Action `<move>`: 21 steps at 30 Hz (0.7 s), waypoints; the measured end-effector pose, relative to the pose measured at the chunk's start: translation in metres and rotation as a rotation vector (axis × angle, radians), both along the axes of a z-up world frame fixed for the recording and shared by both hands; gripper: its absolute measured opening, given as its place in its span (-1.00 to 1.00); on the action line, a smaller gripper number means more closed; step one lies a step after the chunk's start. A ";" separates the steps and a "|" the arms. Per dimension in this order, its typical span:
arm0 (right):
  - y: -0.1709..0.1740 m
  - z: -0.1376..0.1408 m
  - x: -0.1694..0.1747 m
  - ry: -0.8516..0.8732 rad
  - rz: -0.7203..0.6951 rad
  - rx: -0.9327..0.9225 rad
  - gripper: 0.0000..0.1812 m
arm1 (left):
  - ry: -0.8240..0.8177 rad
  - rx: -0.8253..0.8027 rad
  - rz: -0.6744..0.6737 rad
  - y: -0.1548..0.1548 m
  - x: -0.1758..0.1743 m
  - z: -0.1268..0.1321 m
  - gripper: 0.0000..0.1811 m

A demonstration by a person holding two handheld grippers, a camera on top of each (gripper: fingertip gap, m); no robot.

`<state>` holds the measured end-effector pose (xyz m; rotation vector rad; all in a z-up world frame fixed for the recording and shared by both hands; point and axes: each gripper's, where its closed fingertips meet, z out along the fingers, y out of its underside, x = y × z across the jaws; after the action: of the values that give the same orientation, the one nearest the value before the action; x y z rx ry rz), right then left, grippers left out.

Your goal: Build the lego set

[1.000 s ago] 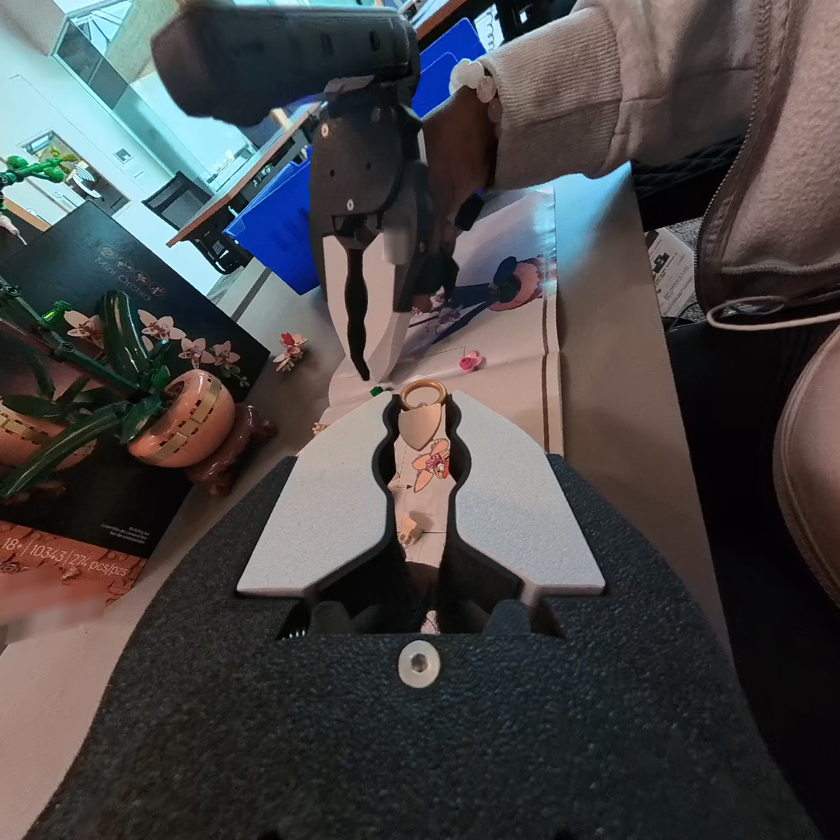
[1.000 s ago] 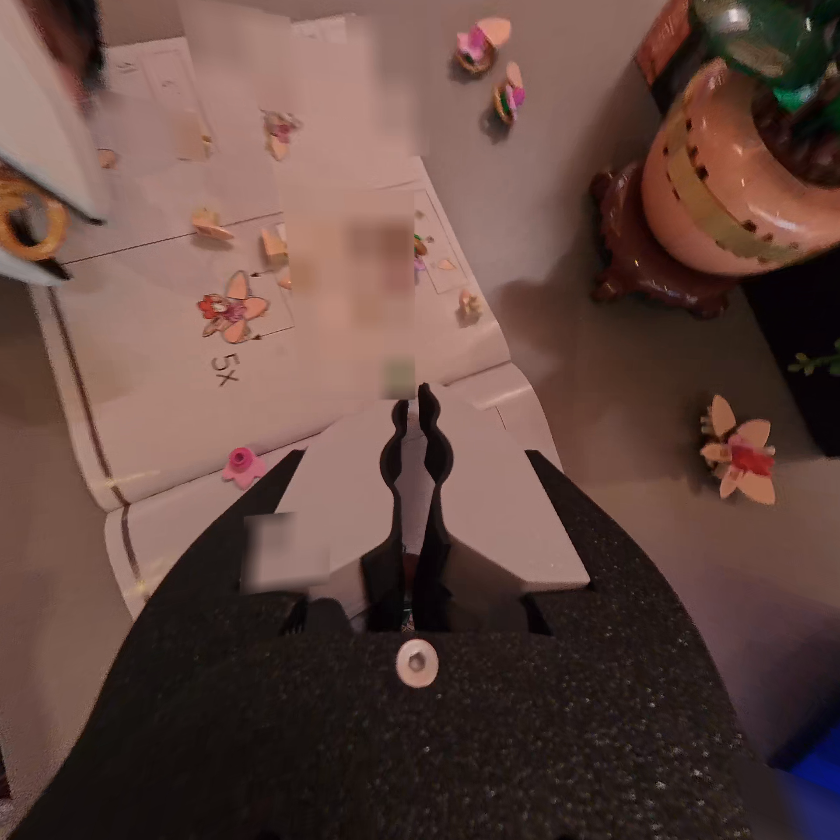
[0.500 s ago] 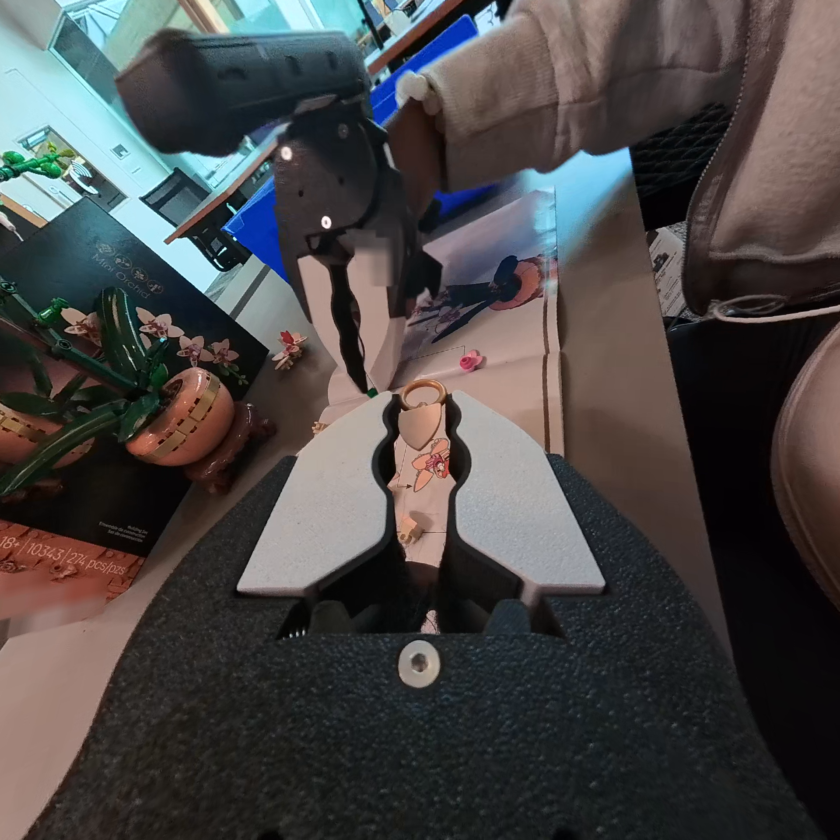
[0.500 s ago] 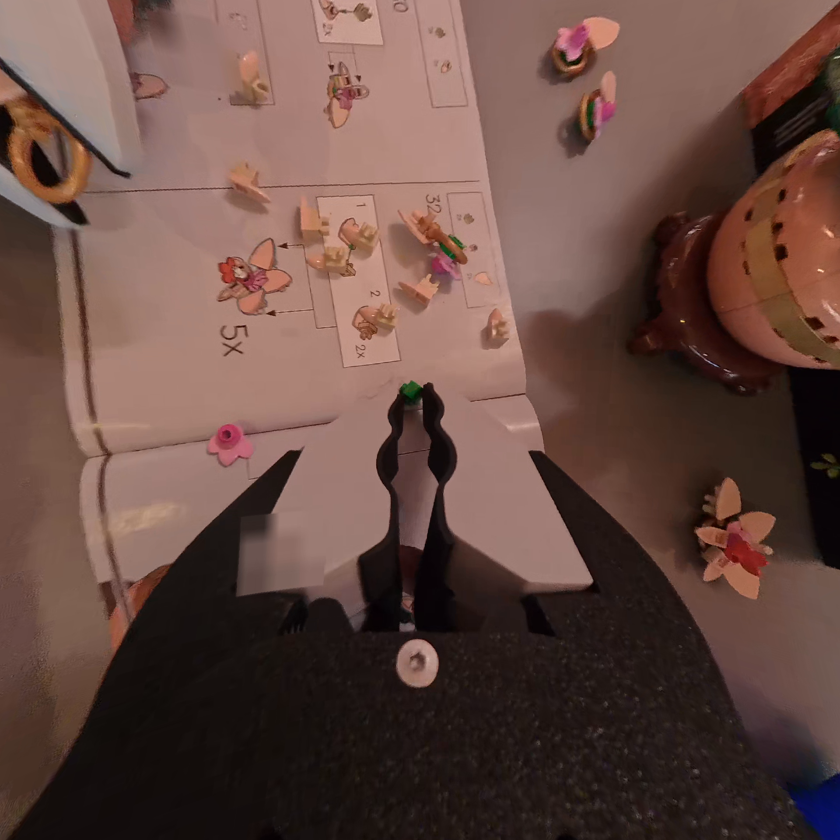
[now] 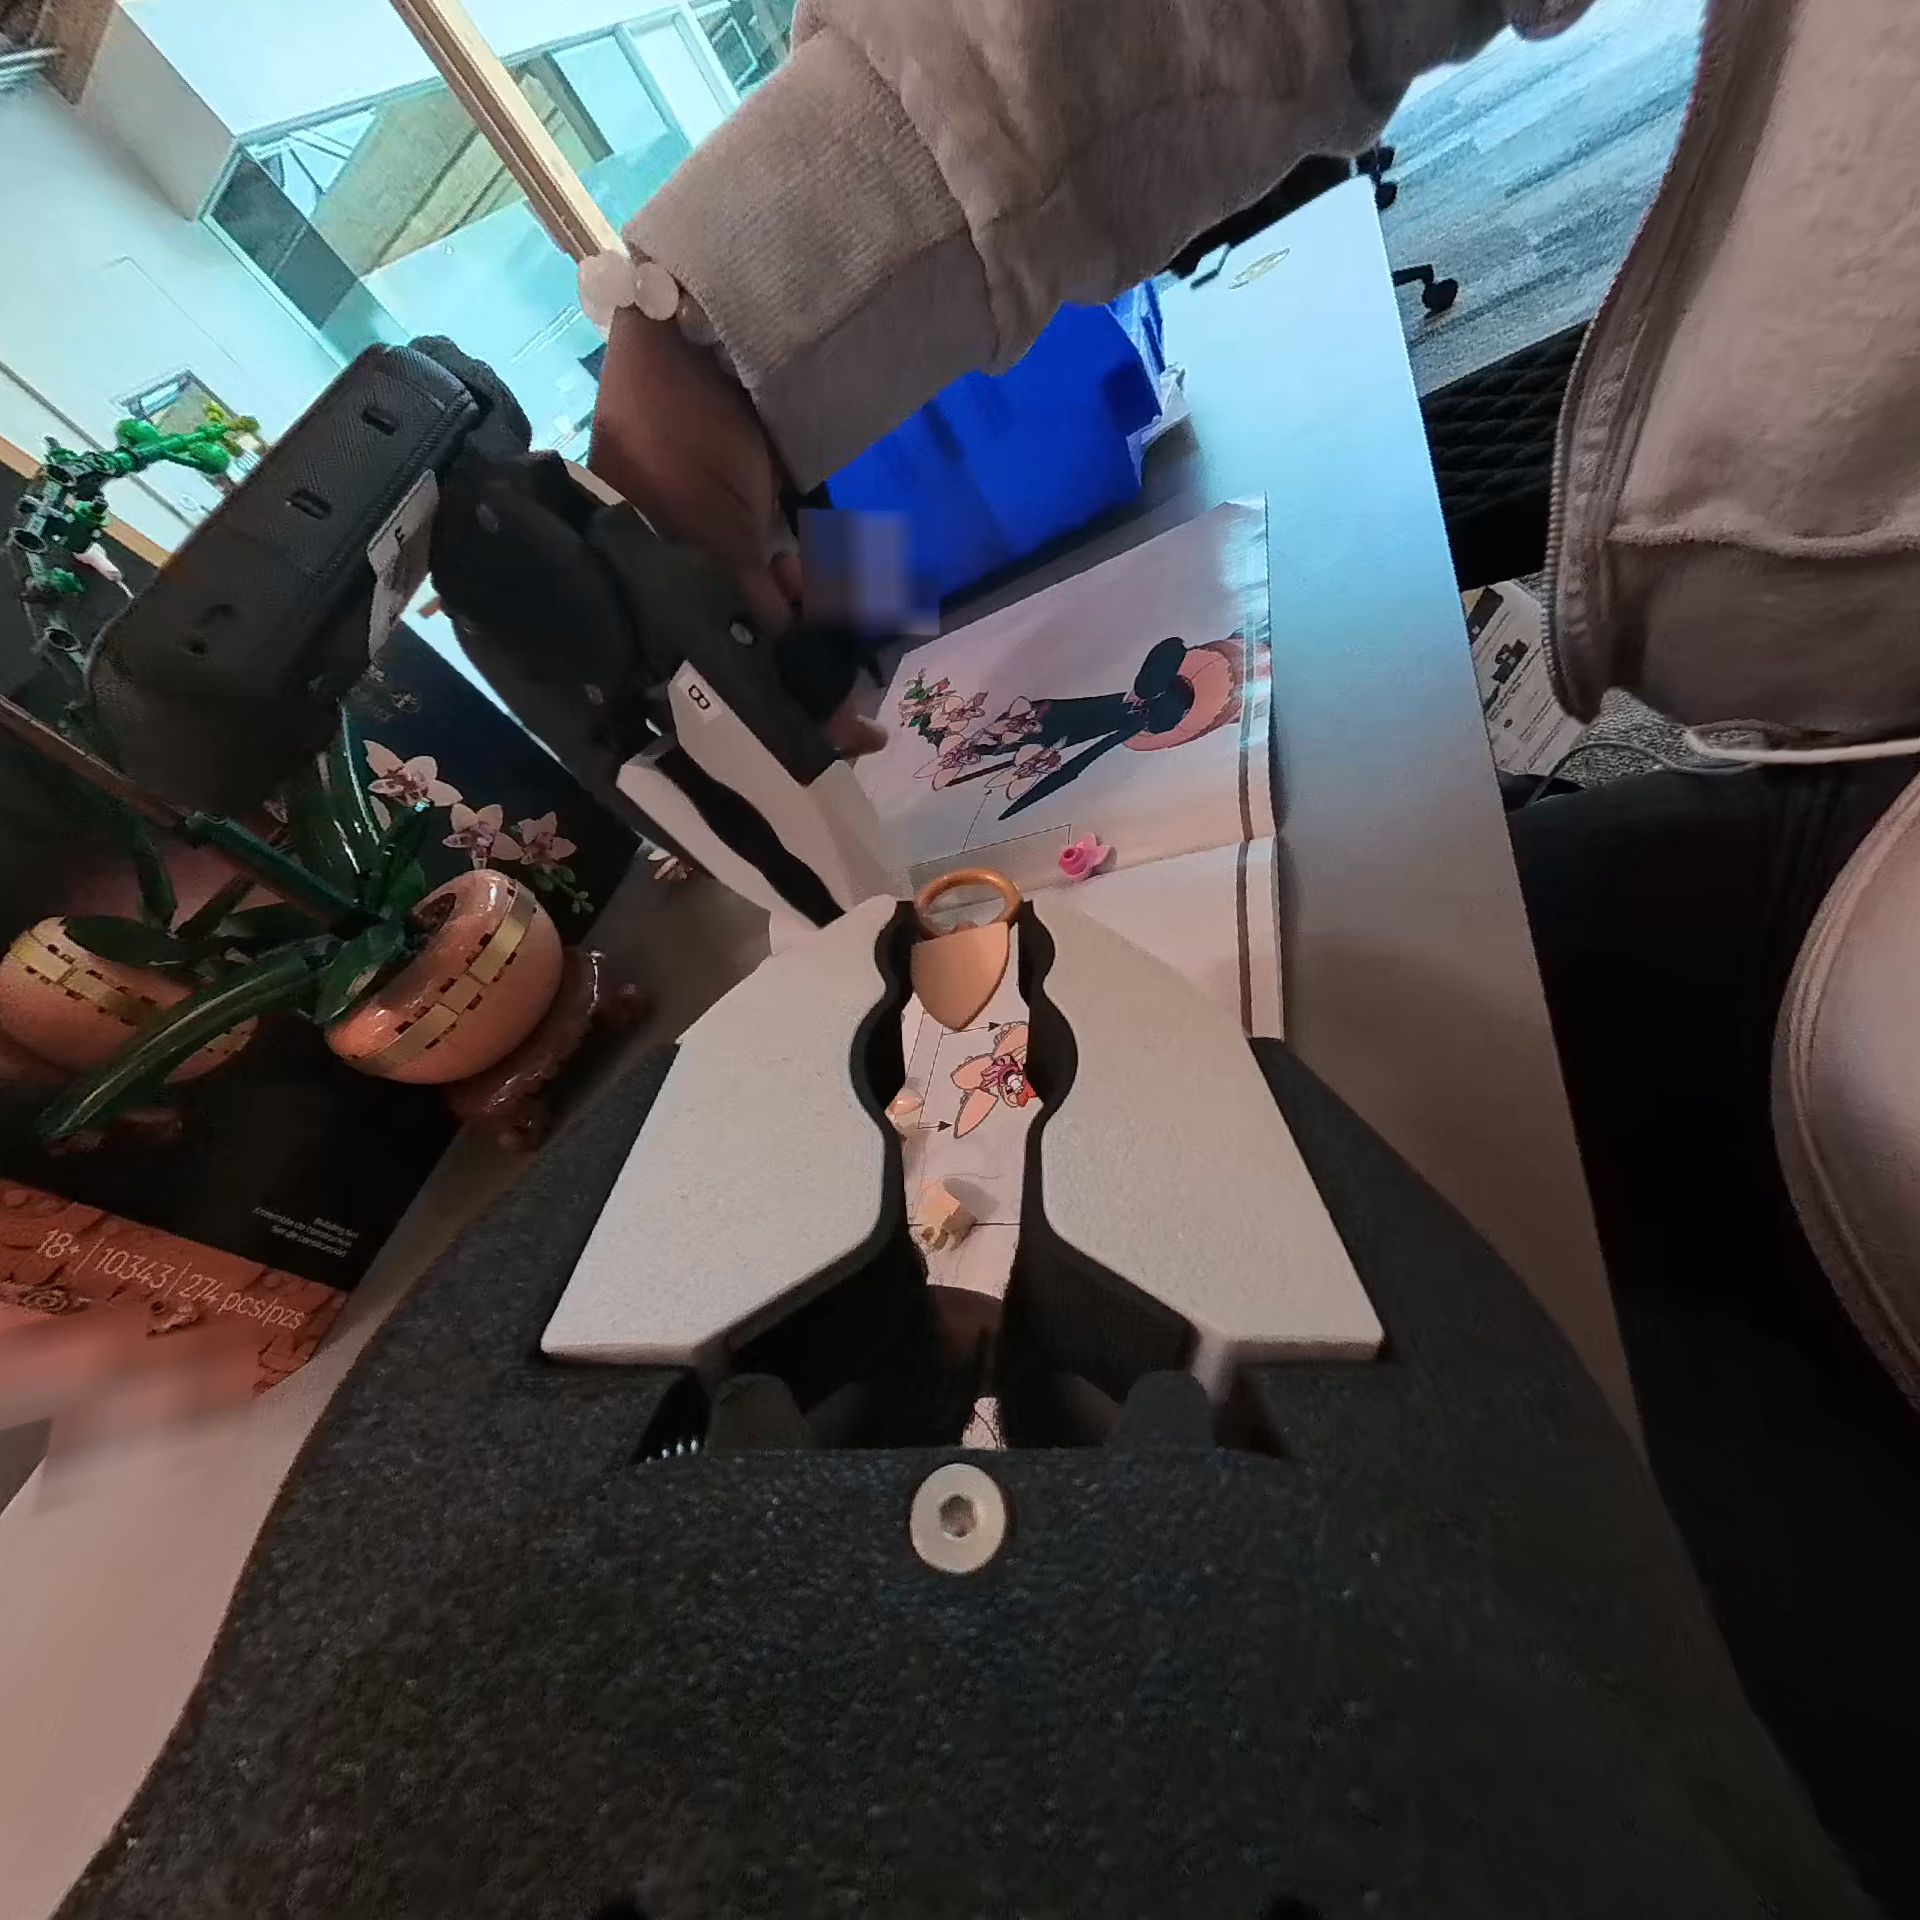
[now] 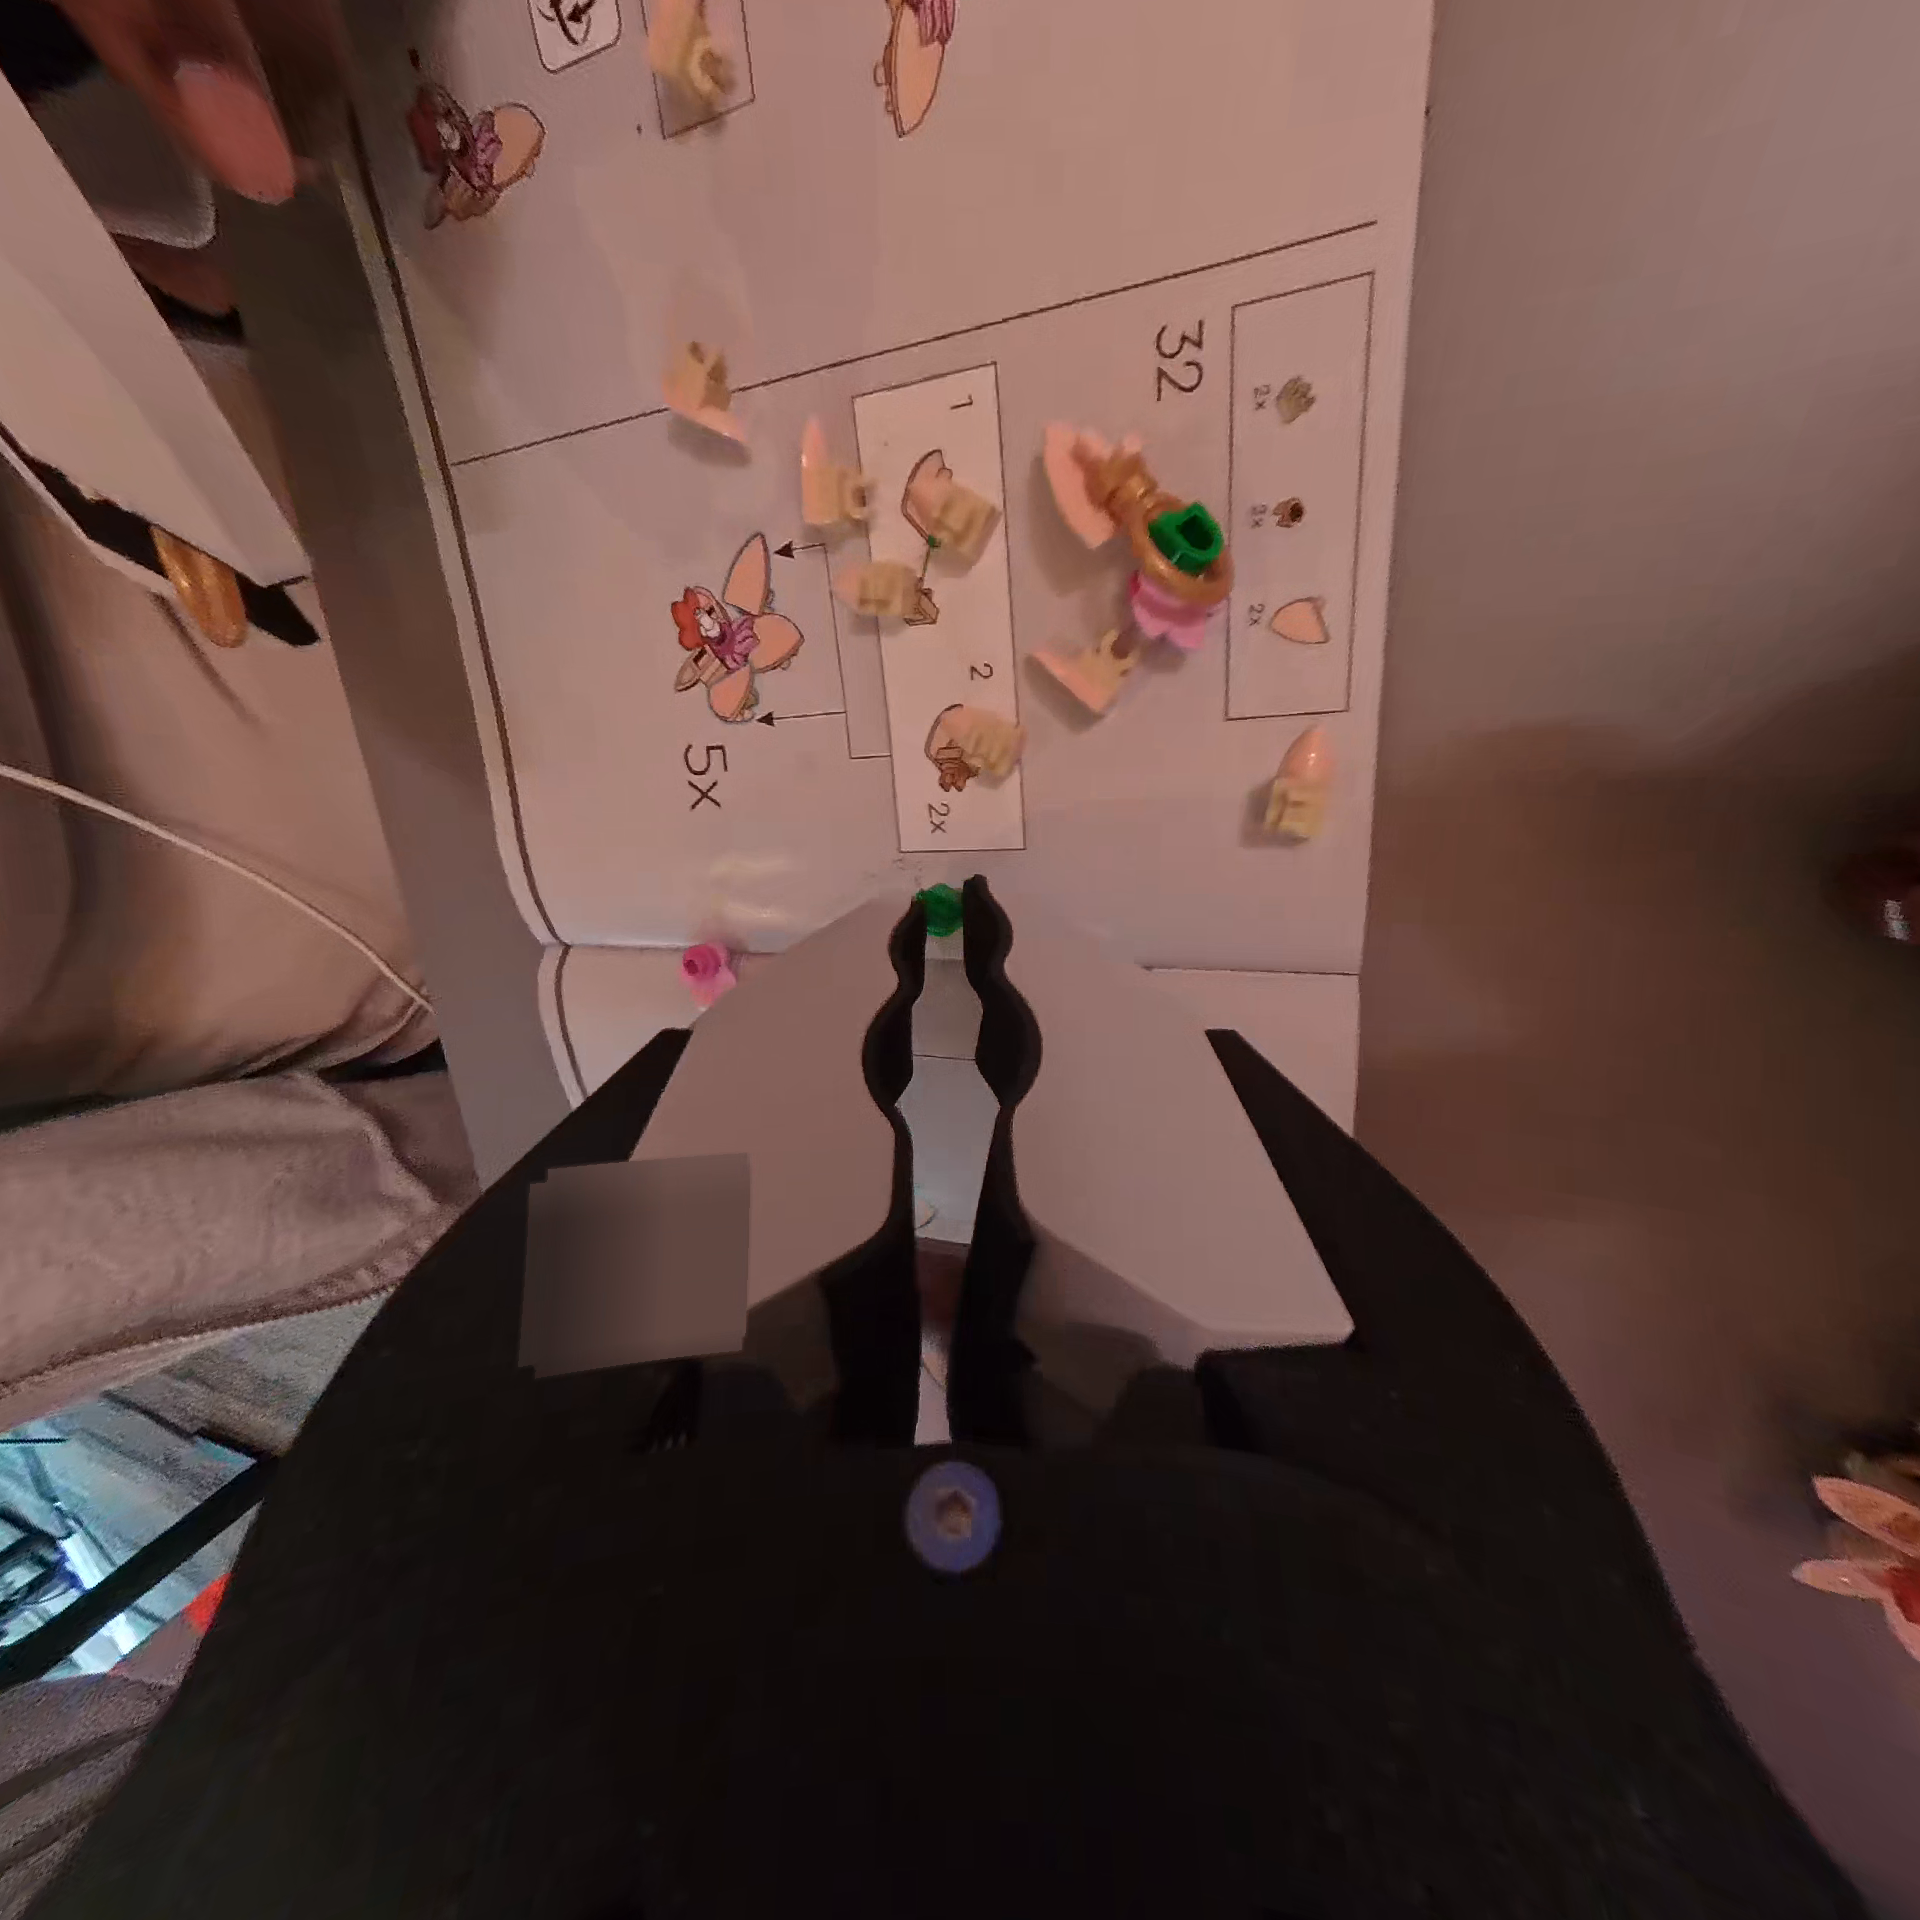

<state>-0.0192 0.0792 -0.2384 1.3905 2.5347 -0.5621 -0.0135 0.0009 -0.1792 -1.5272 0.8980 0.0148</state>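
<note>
My left gripper is shut on a gold ring with a tan petal piece, held above the open instruction booklet. The ring also shows at the left edge of the right wrist view. My right gripper is shut on a small green stud just above the booklet; it shows in the left wrist view tilted down close to the ring. A partly built flower with a gold ring, green stud and pink piece lies on the page. A pink flower stud lies at the booklet's fold.
Loose tan petal pieces lie on the page. A built orchid pot stands on the set box at the left. A finished flower lies at the right. A blue bin stands behind. The table edge runs along the right. The grippers' ends are close to 10 cm from one another.
My right gripper has swung lower and nearer to the ring in my left gripper, carrying the green stud. Its view has turned and closed in on the page. The left gripper has stayed put.
</note>
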 end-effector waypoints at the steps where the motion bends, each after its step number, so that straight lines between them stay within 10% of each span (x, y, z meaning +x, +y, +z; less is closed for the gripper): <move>1: 0.002 0.000 -0.001 0.007 0.005 0.006 -0.91 | -0.001 -0.001 -0.001 0.000 0.000 0.000 -0.80; 21: -0.005 0.013 -0.009 0.456 -0.005 0.086 -0.92 | 0.027 -0.004 0.005 0.001 0.001 -0.003 -0.80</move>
<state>-0.0284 0.0742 -0.2256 1.4310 2.9359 -0.8670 -0.0125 0.0017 -0.1821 -1.5356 0.9160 0.0370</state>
